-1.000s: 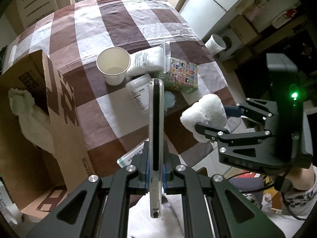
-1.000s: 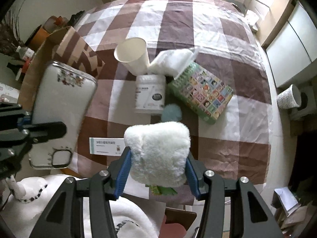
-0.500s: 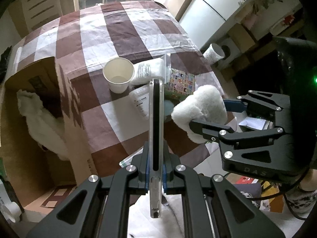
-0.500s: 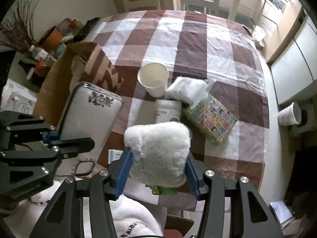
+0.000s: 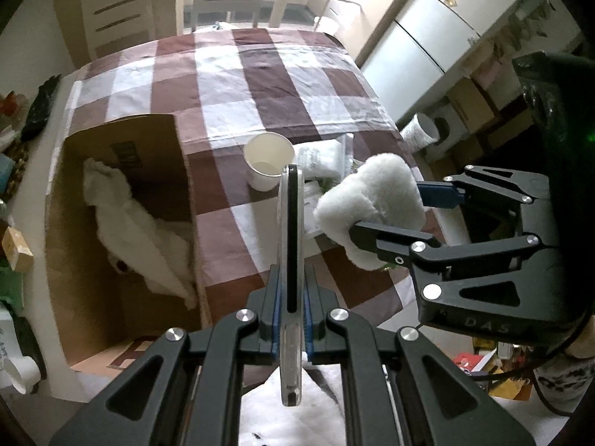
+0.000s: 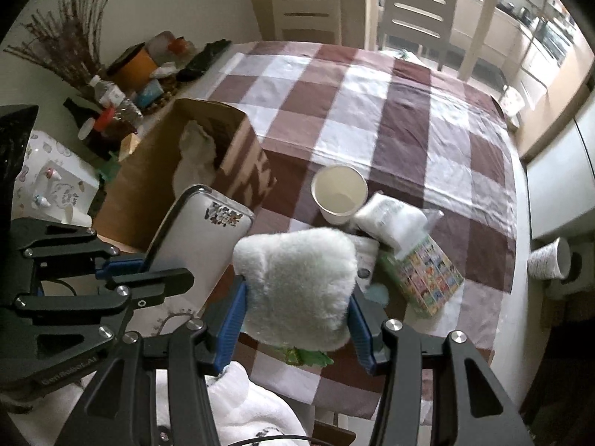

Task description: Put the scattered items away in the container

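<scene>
Checked tablecloth (image 6: 375, 119), pale slatted chairs (image 6: 416, 11) behind, white cabinets (image 5: 438, 37) beside, daylight through windows (image 6: 528, 3).

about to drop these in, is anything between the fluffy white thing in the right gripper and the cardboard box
Yes: the phone case clamped in the left gripper hangs between the fluffy white item in the right gripper and the cardboard box. The box's near wall also stands upright on that side, so the item must go over it.

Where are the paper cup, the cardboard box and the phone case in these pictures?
paper cup (image 6: 338, 195): right wrist view, inner wall.
cardboard box (image 5: 122, 319): left wrist view, inside floor.
phone case (image 6: 200, 230): right wrist view, flat back.
</scene>
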Available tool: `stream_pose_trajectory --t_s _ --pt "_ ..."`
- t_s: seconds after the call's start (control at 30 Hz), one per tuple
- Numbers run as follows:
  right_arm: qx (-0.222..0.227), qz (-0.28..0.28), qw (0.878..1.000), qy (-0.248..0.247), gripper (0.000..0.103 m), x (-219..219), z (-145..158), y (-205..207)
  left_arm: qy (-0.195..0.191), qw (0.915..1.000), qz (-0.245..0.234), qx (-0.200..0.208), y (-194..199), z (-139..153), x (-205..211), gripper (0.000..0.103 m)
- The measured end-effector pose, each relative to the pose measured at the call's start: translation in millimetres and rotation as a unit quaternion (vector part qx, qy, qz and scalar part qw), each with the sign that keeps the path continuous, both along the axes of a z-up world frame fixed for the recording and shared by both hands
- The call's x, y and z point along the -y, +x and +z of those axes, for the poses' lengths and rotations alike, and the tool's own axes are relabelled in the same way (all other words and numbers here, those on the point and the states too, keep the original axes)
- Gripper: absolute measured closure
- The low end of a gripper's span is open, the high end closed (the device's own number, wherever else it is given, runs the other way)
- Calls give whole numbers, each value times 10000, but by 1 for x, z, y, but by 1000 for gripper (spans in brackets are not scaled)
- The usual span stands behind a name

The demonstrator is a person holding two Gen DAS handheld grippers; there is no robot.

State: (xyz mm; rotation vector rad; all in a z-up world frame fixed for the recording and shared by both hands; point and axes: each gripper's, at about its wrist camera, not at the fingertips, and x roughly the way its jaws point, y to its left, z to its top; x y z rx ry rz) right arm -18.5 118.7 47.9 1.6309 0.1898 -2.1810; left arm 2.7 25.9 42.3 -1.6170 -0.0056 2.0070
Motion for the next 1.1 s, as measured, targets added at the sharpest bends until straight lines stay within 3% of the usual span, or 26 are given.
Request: stream_pose_trajectory --t_s 0.6,1.1 --pt "-263 719 9971 -1 51 64 26 -19 128 9966 791 -191 -7 20 68 93" --pt "-233 1302 9912 -23 51 121 26 -37 49 9866 1632 -57 -12 7 139 94"
